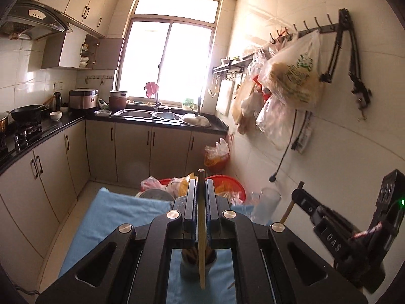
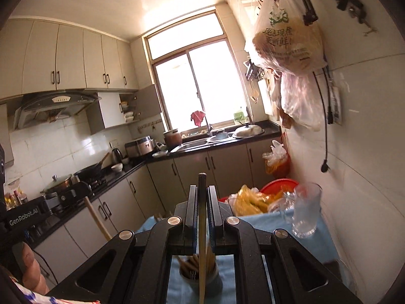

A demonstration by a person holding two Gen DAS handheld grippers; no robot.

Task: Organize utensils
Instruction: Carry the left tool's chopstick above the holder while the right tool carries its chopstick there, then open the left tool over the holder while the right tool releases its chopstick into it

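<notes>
My left gripper is shut on a bamboo chopstick that stands upright between its pads. Below it on the blue cloth is a holder with several chopsticks in it. My right gripper is likewise shut on an upright chopstick, above the same holder. Each gripper shows in the other's view: the right gripper at the right with its chopstick, the left gripper at the left with its chopstick.
A clear glass mug stands on the cloth near the tiled wall. Beyond the table's far edge is a red basin with plastic bags. Bags hang from wall hooks on the right. A counter with stove and sink runs left and behind.
</notes>
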